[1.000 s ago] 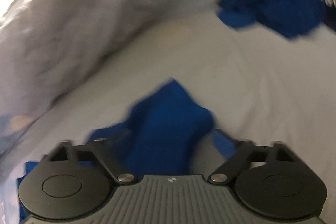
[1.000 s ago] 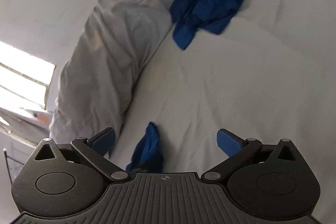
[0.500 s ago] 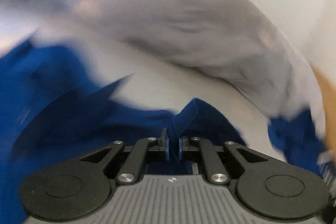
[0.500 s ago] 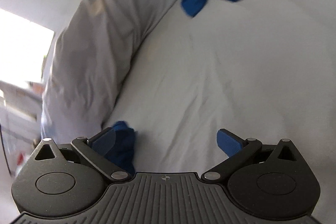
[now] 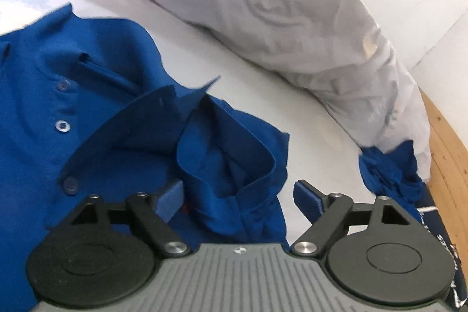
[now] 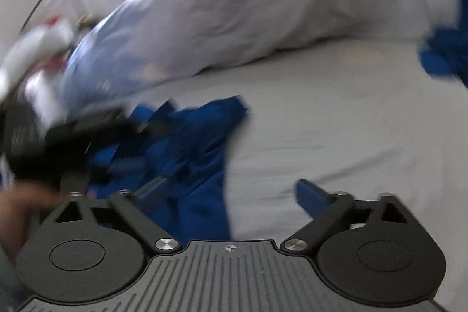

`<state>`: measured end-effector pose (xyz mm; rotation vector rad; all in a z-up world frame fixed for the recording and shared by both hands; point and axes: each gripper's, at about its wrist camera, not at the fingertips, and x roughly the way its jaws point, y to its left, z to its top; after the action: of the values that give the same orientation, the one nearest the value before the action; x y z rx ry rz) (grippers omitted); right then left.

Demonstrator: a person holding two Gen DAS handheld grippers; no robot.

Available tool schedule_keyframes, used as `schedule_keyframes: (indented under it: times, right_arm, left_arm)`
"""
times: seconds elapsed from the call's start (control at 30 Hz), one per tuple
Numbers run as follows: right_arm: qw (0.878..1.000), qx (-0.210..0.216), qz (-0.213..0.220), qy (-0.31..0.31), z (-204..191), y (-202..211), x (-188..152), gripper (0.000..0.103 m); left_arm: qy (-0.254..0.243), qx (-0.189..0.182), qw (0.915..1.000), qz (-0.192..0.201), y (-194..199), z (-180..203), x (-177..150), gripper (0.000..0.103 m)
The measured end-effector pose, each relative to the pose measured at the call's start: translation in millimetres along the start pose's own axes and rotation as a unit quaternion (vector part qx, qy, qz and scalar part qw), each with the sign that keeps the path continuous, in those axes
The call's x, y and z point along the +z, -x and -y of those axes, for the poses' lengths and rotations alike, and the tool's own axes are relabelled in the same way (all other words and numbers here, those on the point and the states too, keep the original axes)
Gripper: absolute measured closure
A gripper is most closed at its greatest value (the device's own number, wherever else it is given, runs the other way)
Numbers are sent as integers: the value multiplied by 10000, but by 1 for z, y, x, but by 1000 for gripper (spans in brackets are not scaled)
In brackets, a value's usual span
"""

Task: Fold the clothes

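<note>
On bed sheet: blue polo shirt, collar rumpled, unfolded; second blue heap waits. Left tool, right tool: wide, empty.

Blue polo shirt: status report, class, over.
Left gripper open over blue buttoned polo shirt. Right gripper open. Shirt rumpled on white bedsheet. Grey duvet behind.

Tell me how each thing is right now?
Polo shirt: lying on the sheet, collar rumpled, held by nothing.
Left gripper: jaws open.
Right gripper: jaws open.
Other blue clothes: bunched up.
Duvet: piled, wrinkled.
</note>
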<state>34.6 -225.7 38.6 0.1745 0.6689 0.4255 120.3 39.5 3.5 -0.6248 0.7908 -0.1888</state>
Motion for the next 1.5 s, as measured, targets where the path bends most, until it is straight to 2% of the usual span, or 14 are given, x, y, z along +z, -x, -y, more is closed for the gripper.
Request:
schedule_keyframes:
  times: [0.23,0.33,0.37,0.4,0.5,0.6,0.73,0.8,0.87,1.07,1.17,1.23,1.4,1.5]
  right_arm:
    - [9881,-479,-639,1311,-39,-20,-19,36]
    - [9840,-511,-705,1552,-45,-26,-26,50]
    - [9825,-610,-685,1622,-46,-26,-26,62]
    - [9805,-821,-658,1661,-46,-26,-25,72]
    - [9750,-1587,-612,1428,-28,-23,-17,85]
    - [9797,-1734,-565,835,0,-9,-8,82]
    - [9903,-1159,-157,750,-4,7,-3,76]
    - [9910,-935,-110,949,-14,4,-6,56]
    - [9889,-861,-163,1202,-23,-4,-13,51]
    - [9847,-1255,-357,1155,-16,-28,-21,52]
    - [9823,-1657,-270,831,-6,-21,-15,51]
    - [9850,-1585,-137,661,-2,-9,-9,47]
    - [9881,-1329,-160,757,-5,5,-4,42]
    - [9882,-1219,-363,852,-5,4,-1,38]
  left_arm:
    - [94,-285,9990,-326,-18,14,2,18]
    - [134,-413,9980,-449,-26,21,3,48]
    - [147,-456,9976,-490,-29,23,4,60]
    - [180,-508,9973,-501,-30,25,4,66]
    - [281,-699,9967,-314,-26,28,5,70]
    - [136,-693,9968,-384,-27,33,5,70]
    - [25,-433,9981,-429,-28,29,3,69]
    - [130,-421,9981,-425,-27,26,3,63]
    - [146,-441,9978,-466,-27,25,3,57]
    - [-277,-582,9933,-957,-36,37,-4,44]
    - [-523,-493,9884,-1335,-38,41,-13,44]
    - [-719,-534,9858,-1419,-26,44,-20,45]
    - [-976,-704,9851,-1230,10,34,-44,44]
    - [-851,-864,9876,-999,13,29,-44,44]
